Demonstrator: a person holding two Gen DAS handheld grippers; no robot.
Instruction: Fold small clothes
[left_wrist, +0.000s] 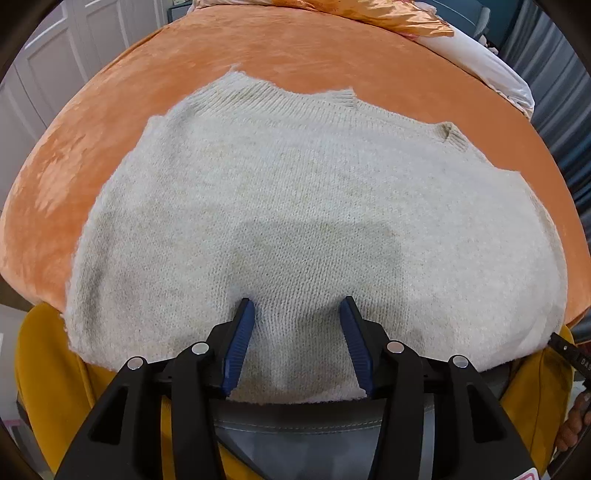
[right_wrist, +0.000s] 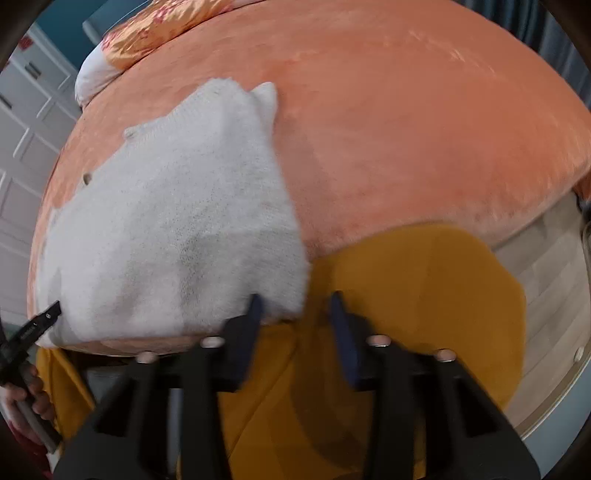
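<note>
I see the cream knit sweater (left_wrist: 295, 206) lying flat on the orange bedspread (left_wrist: 332, 55), hem at the near edge. My left gripper (left_wrist: 297, 310) stands partly open, blue pads (left_wrist: 240, 343) resting on the hem, not pinching. My right gripper (right_wrist: 295, 306) — blurred — shows a gap between its jaws, poised at the sweater's near right corner, over the mustard-yellow fabric (right_wrist: 424, 295).

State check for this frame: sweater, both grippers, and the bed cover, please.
cream sweater: lying flat on the bed cover, near hem at the bed's edge.
left gripper: open, fingertips down on the sweater near its hem, knit between them, not pinched.
right gripper: open, blurred, at the sweater's near corner, nothing held.
orange bed cover: spread smooth under the sweater.
</note>
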